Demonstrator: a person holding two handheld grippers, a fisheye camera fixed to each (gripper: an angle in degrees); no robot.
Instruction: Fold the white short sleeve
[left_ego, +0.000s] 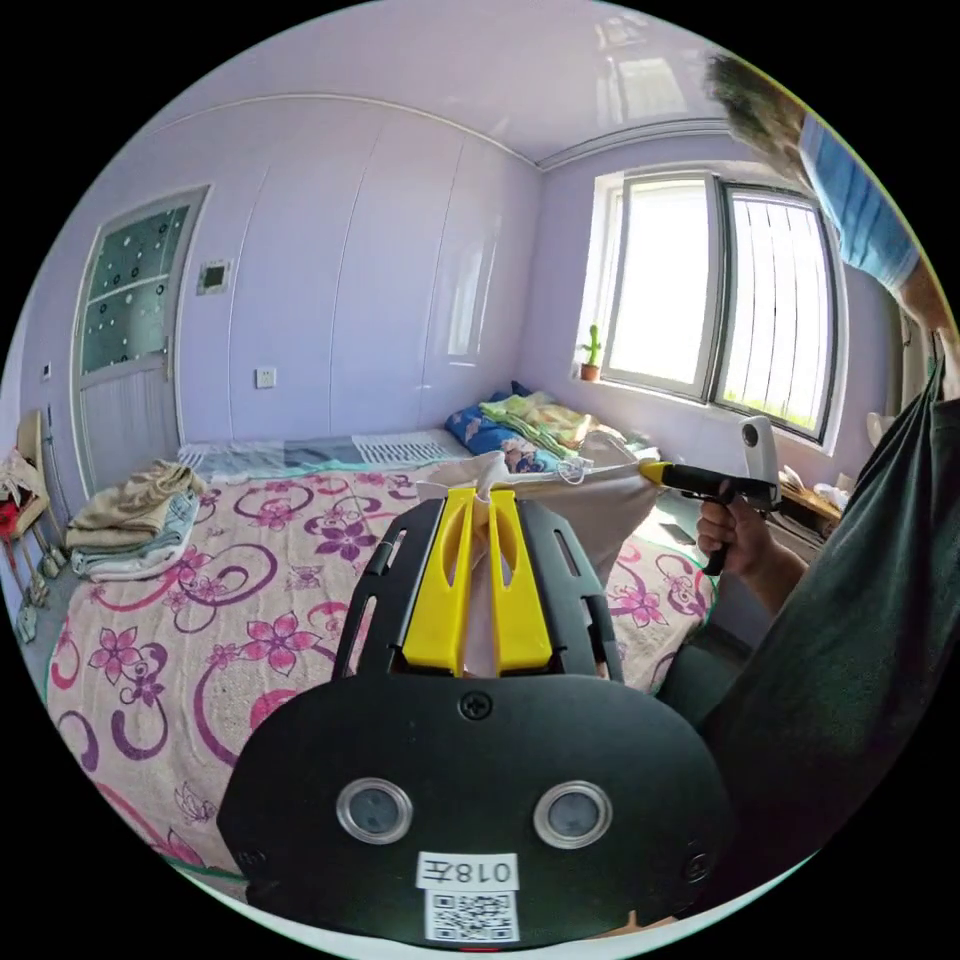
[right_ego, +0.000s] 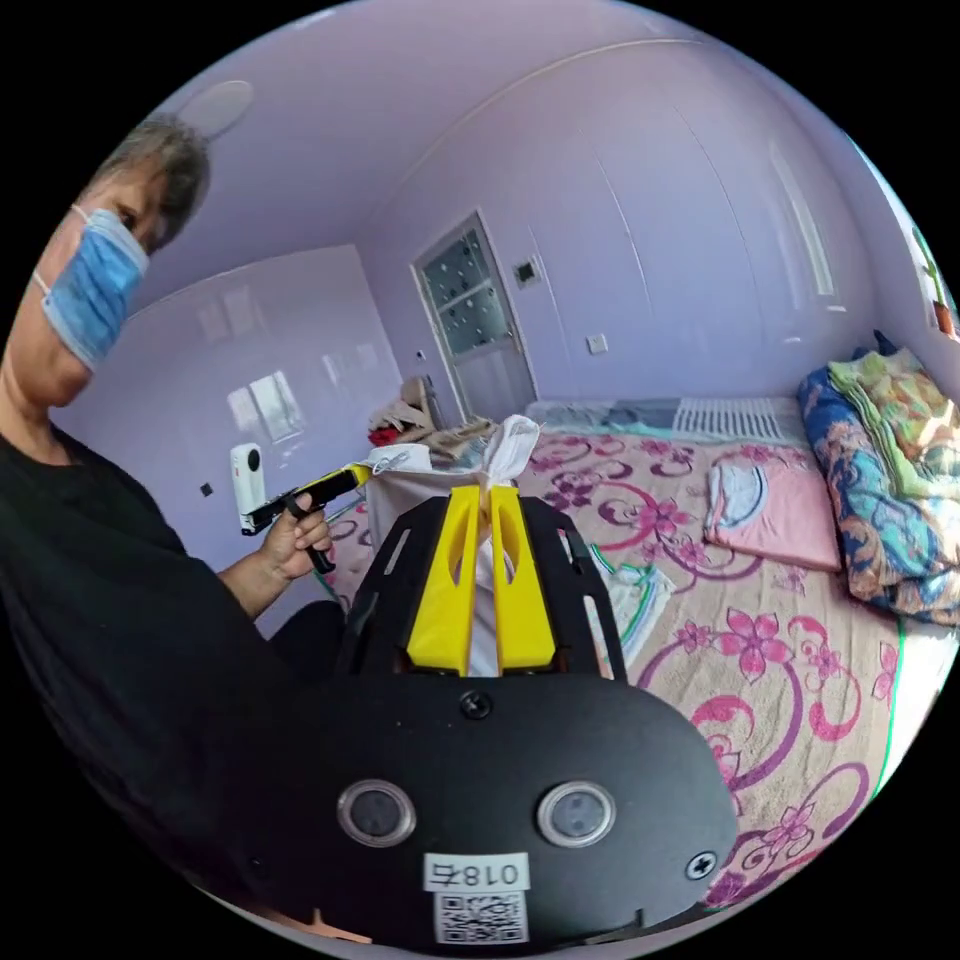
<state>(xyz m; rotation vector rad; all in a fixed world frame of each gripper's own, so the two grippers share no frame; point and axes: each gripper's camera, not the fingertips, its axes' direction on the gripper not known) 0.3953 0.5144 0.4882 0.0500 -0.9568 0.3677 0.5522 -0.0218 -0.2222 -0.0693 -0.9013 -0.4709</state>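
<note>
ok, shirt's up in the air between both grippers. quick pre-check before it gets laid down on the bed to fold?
1. Left gripper grip: ok. Both yellow jaws are closed on a bunch of the white shirt.
2. Right gripper grip: ok. Its jaws pinch white cloth that pokes out past the tips.
3. Shirt spread: ok. The top edge runs taut between the two grippers in the left gripper view.
4. Shirt off the bed: cannot tell. The lower hem is hidden behind the gripper bodies.
5. Landing spot: ok. Bare floral bedspread lies below the left gripper.
6. Nearby clutter: ok. The folded pile and pink garment lie well away.
</note>
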